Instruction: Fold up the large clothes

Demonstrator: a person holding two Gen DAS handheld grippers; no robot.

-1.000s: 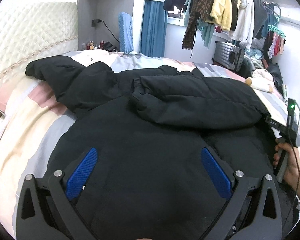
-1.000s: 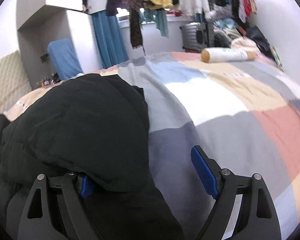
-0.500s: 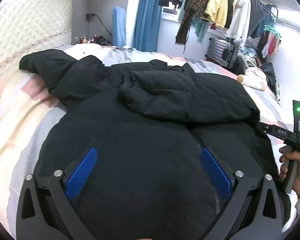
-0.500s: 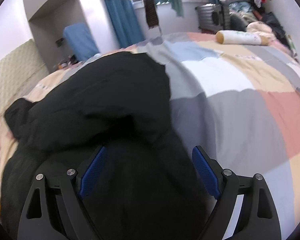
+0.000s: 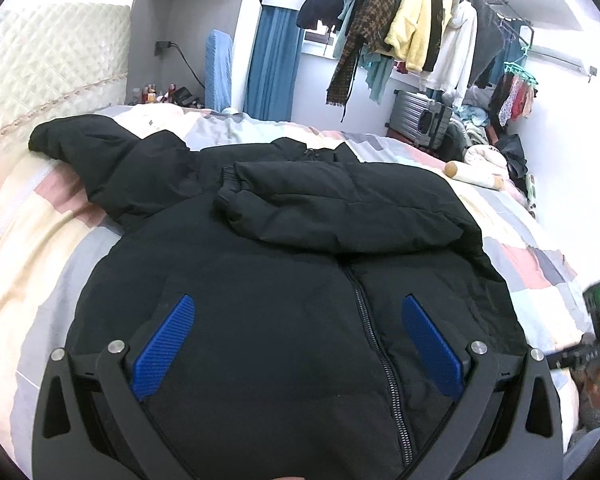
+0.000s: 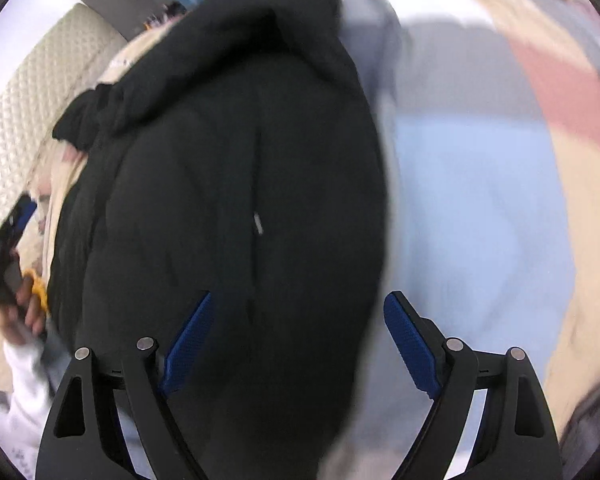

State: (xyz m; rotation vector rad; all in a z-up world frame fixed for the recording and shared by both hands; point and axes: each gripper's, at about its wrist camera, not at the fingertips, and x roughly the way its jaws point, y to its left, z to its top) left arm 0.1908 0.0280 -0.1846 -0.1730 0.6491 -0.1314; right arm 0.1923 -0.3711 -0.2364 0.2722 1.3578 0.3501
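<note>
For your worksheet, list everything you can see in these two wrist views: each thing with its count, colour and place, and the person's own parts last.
jacket: one, black, spread on the bed, one sleeve folded across its chest
bed cover: one, pastel patchwork, under the jacket
headboard: one, cream quilted, far left
curtain: one, blue, back wall
hanging clothes: several, mixed colours, on a rail
suitcase: one, grey, beneath the rail
left gripper: black, blue pads, open above the jacket
right gripper: same, open above the jacket

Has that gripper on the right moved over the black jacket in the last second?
Yes. The right gripper swung from the jacket's edge beside the patchwork quilt to over its zipper.
</note>
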